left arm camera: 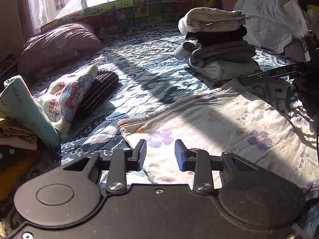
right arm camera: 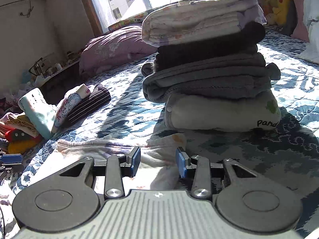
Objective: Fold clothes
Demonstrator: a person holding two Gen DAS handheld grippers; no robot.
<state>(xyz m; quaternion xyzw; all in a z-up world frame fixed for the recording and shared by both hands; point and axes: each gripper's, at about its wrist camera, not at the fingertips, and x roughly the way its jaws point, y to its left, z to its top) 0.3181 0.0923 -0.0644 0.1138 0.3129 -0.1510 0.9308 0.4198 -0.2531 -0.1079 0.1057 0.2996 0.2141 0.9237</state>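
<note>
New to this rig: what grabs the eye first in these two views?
The tall stack of folded clothes on the blue patterned quilt dominates the right wrist view, a floral piece on top and a grey "panda" garment at the bottom. In the left wrist view, a floral garment lies spread flat under the open left gripper. The right gripper is open too, over that garment's edge.
</note>
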